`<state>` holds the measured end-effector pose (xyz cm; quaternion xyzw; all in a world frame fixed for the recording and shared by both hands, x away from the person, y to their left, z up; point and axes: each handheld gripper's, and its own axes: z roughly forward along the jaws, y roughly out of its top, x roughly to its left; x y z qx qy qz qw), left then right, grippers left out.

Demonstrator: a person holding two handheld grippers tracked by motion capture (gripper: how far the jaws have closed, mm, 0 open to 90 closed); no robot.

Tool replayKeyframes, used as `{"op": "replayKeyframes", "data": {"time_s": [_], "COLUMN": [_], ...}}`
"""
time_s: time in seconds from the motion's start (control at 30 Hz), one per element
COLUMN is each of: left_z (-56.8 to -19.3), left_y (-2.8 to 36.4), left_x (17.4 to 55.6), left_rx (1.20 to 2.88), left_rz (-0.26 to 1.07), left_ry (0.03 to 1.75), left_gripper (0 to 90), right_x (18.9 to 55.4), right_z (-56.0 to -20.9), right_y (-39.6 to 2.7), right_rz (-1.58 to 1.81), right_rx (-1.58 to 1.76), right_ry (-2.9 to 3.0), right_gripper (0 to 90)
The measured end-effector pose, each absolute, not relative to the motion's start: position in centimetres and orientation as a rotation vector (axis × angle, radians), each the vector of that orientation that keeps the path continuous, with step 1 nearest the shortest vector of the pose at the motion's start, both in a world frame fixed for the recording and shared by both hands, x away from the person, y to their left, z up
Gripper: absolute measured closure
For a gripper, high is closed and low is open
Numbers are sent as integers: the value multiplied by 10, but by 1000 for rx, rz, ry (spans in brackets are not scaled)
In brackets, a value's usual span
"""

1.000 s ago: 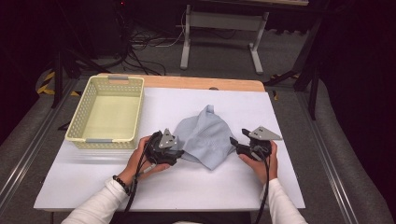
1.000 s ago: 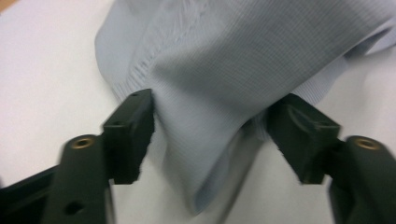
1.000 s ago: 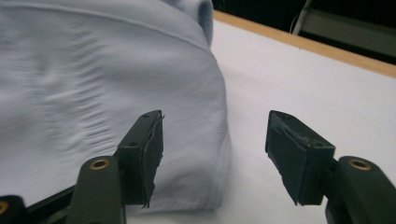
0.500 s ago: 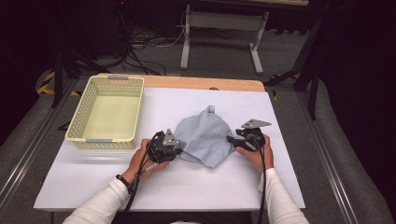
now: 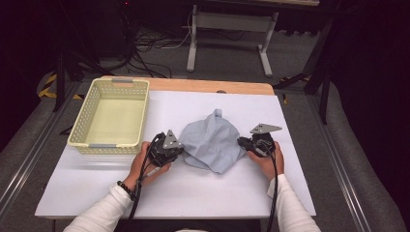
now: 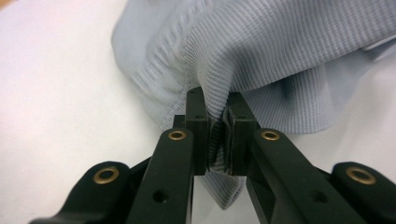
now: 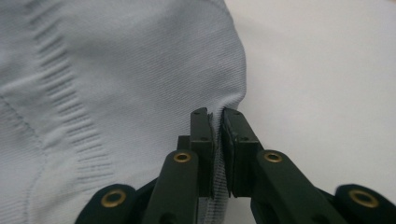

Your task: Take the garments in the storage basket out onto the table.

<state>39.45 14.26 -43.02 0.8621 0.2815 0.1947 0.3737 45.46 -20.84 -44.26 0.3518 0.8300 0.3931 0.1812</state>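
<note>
A crumpled pale blue knit garment [image 5: 212,140] lies in the middle of the white table top [image 5: 203,193]. My left gripper [image 5: 180,151] is at its left edge; its jaws have just been closing and now pinch a fold of the ribbed garment [image 6: 261,56] between the pads, as my left gripper [image 6: 217,109] shows up close. My right gripper [image 5: 240,141] is at the garment's right edge. Its jaws have also just been closing, and my right gripper [image 7: 215,115] clamps the hem of the garment [image 7: 116,79] in a thin gap.
A pale yellow plastic basket [image 5: 92,145] with nothing in it stands at the left of the table, close to my left hand. A bare wooden strip [image 5: 208,86] runs along the table's far edge. Dark floor, cables and a metal stand [image 5: 227,29] lie beyond.
Both grippers have moved a little inward to the garment's edges and shut on the cloth. The garment has bunched slightly narrower between them.
</note>
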Motion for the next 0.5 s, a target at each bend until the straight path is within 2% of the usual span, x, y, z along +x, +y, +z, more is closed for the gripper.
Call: {"op": "replayKeyframes", "data": {"time_s": [0.23,0.27,0.5], "left_z": [-404,-401,-394], "left_y": [157,160,173], "left_x": [380,378,358], "left_rx": [2130,2125,2119], "left_rz": [549,558,562], "left_ry": [684,677,658], "left_gripper": [829,829,828], "right_x": [436,429,413], "right_z": [-415,-406,-392], "right_y": [-220,-222,-218], "right_rz": [1219,1247,1266], "right_rx": [957,936,857], "right_ry": [2188,2146,2126], "right_gripper": [859,900,898]}}
